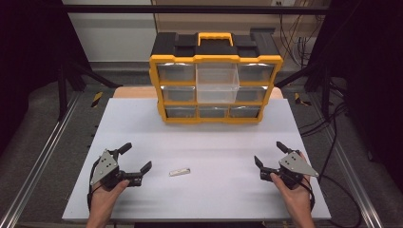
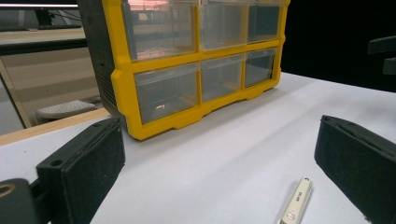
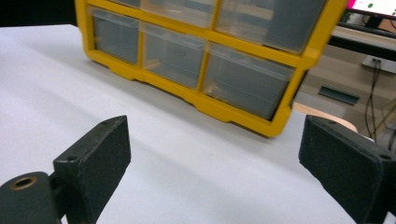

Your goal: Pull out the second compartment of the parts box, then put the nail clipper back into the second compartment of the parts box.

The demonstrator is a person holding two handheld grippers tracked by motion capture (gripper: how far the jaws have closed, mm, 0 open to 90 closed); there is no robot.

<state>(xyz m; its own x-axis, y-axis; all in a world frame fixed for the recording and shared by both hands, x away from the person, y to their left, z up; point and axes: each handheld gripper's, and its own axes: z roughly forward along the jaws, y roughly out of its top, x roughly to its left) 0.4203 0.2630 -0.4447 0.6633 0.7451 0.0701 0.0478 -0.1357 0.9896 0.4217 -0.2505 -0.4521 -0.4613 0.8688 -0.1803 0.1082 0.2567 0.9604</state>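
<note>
Trouble is most likely at the pickup, since the small white stick point(image 1: 179, 172) lies flat on the desk point(image 1: 218, 142), near its front edge and a little left of centre, and your left gripper point(image 1: 135, 159) sits just beside it with its fingers point(image 2: 81, 163) spread wide and nothing between them. A thing that thin and low could skid away if one finger touches it first, or slip out if you close too high on it; I judge you need both fingers down at the desk surface on either side of it before you squeeze. In the left gripper view it shows low down, nearer the right-hand finger than the left one, so your approach is off-centre for now. Your right gripper point(image 1: 268, 156) rests toward the front right corner, well apart from the stick, fingers point(image 3: 91, 161) likewise wide and empty. Count one stick, two grippers, and one yellow drawer cabinet point(image 1: 216, 80) at the back edge; it has nine clear drawers in three rows, and the top middle drawer point(image 1: 217, 78) looks pulled forward. Its contents are too dim to tell.
</note>
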